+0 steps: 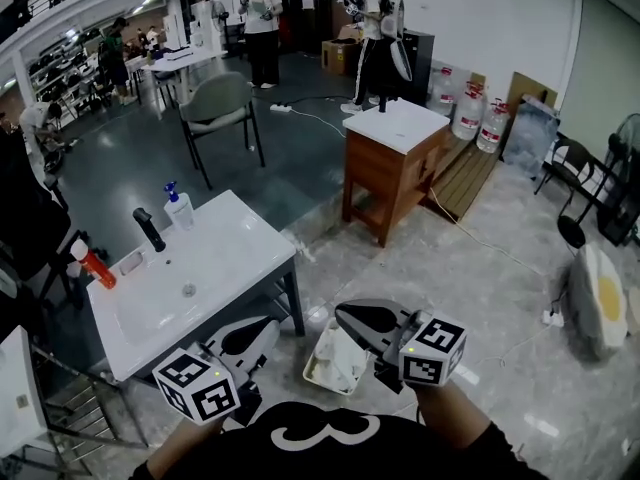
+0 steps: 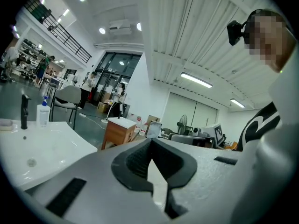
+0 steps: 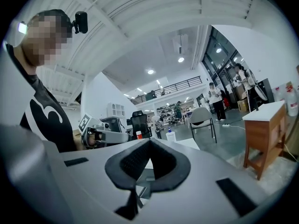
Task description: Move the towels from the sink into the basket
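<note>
Left gripper (image 1: pixel 268 326) closed, pads meet at the tips, nothing between them; it hangs off the sink's (image 1: pixel 250 250) front right corner; right gripper (image 1: pixel 346 315) also closed and empty, held above the basket (image 1: pixel 311 366); both point roughly level, tips toward each other; basket on the floor just right of the sink's front right corner; pale cloth inside it, looks like the towels (image 1: pixel 338 364), detail too small to tell; faucet (image 1: pixel 150 230) and spray bottle (image 1: pixel 178 209) at the sink's back edge, orange bottle (image 1: pixel 93 265) at its left edge; wooden cabinet (image 1: pixel 390 163) well beyond the basket; grey chair (image 1: pixel 220 108) behind the sink; people stand far back.
</note>
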A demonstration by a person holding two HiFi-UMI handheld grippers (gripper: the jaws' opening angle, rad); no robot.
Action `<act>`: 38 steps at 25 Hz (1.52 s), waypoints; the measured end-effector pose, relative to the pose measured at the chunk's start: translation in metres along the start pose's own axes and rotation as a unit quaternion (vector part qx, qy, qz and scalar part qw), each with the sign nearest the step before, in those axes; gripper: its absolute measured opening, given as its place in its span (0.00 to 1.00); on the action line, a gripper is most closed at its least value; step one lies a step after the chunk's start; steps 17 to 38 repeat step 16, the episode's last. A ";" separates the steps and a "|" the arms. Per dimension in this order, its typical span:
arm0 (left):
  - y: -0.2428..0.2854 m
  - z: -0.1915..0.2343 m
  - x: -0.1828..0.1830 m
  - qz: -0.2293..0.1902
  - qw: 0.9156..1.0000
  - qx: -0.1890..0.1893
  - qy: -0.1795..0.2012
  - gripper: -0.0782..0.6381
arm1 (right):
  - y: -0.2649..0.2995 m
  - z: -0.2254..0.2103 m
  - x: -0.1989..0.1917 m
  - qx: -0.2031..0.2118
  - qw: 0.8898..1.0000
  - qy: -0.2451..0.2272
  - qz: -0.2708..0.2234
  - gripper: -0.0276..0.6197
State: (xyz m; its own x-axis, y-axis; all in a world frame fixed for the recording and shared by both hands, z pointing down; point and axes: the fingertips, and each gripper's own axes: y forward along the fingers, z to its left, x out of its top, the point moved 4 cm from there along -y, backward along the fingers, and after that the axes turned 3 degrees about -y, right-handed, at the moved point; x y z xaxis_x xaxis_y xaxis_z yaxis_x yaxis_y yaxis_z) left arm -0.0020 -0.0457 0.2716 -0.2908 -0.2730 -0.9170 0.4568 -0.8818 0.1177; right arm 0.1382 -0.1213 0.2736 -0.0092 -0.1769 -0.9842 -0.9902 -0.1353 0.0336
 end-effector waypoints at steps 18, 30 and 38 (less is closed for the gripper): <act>0.029 -0.012 -0.004 0.020 0.999 -0.020 0.019 0.12 | -0.029 -0.014 -0.003 -0.038 0.999 -0.002 -0.010 0.05; 0.029 -0.012 -0.004 0.020 0.999 -0.020 0.019 0.12 | -0.029 -0.014 -0.003 -0.038 0.999 -0.002 -0.010 0.05; 0.029 -0.012 -0.004 0.020 0.999 -0.020 0.019 0.12 | -0.029 -0.014 -0.003 -0.038 0.999 -0.002 -0.010 0.05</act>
